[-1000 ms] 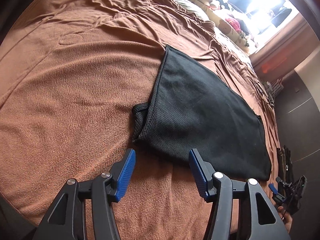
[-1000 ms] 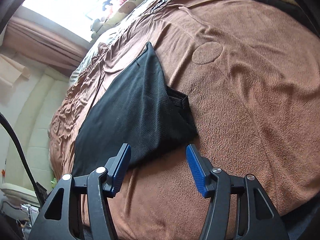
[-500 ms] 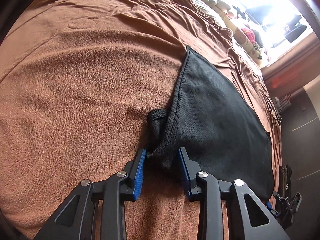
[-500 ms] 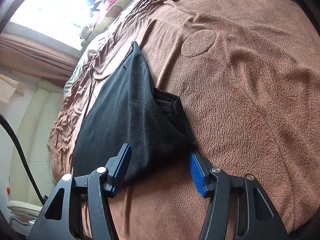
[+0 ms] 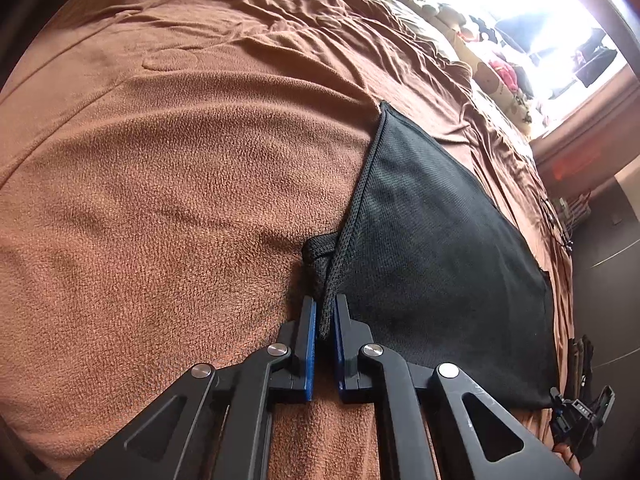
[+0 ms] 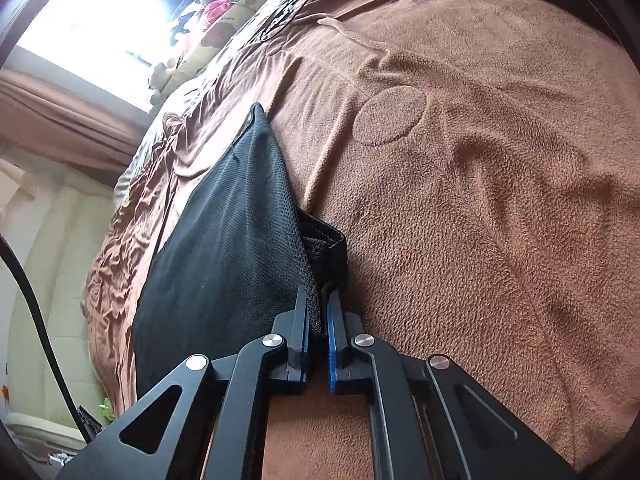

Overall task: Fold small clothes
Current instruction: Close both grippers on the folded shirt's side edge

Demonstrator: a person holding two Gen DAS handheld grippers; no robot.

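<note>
- The black mesh garment (image 5: 432, 256) lies flat on the brown blanket (image 5: 180, 200), already doubled over, with a thicker banded layer peeking out at its near corner.
- The left gripper (image 5: 325, 320) has just been closing and is now clamped on the garment's near-left corner; a ridge of mesh stands pinched between the blue pads (image 5: 309, 332).
- In the left wrist view the cloth fans away from the jaws toward 1 to 2 o'clock, with its left hem running up toward 12 o'clock to a far point.
- The right gripper (image 6: 318, 320) has also just been closing and is clamped on the near-right corner of the black mesh garment (image 6: 224, 256), with mesh caught between its pads (image 6: 331, 340).
- In the right wrist view the cloth spreads away toward 10 to 11 o'clock, its right hem rising toward 12 o'clock.
- Each hand holds one near corner, so neither is nearer; the garment's long axis runs crosswise between the two grippers, and the near edge is the one seized.
- Judgement: the coming move is likely a lift of this near edge, carried toward 12 o'clock over the far edge; both corners should travel together so the fold stays square.
- Soft toys (image 5: 492, 76) sit by the bright window at the bed's far end, well apart.
</note>
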